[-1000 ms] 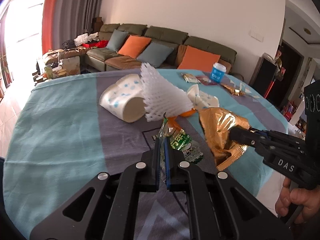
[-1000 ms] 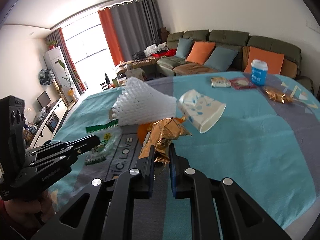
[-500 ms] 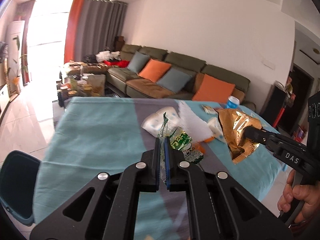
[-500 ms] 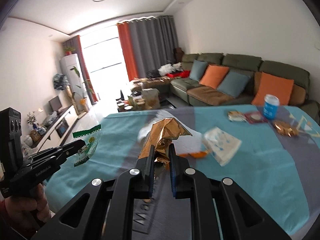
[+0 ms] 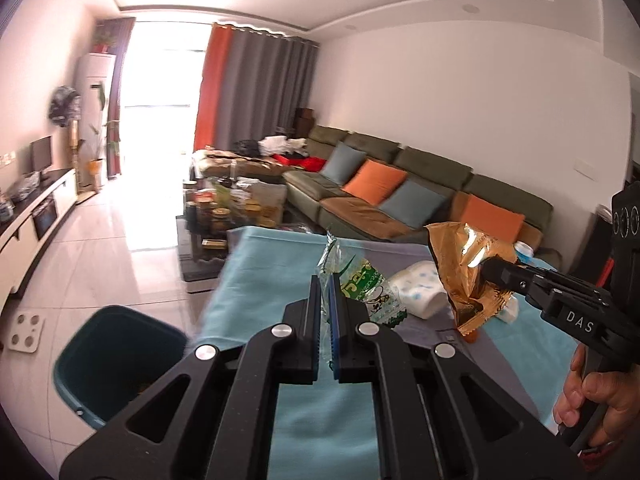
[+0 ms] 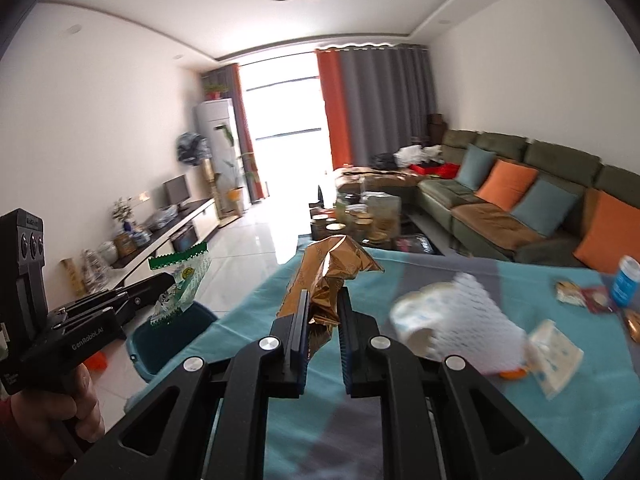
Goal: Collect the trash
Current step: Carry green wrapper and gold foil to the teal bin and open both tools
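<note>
Left tool [image 5: 326, 284] clamps a green-and-clear wrapper [image 5: 362, 286] above the desk [image 5: 244, 288] edge near a teal bin [image 5: 120, 356]; right tool [image 6: 323, 308] pinches a gold foil bag [image 6: 330, 276].

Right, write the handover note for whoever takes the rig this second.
Left hand-held gripper: shut on the green-and-clear wrapper.
Right hand-held gripper: shut on the gold foil bag.
Both pieces are lifted off the table; the teal bin stands on the floor beside it.
Done: two pieces picked up.
Left: drop both in the bin, then clear the paper cups, foam net and small packets.
</note>
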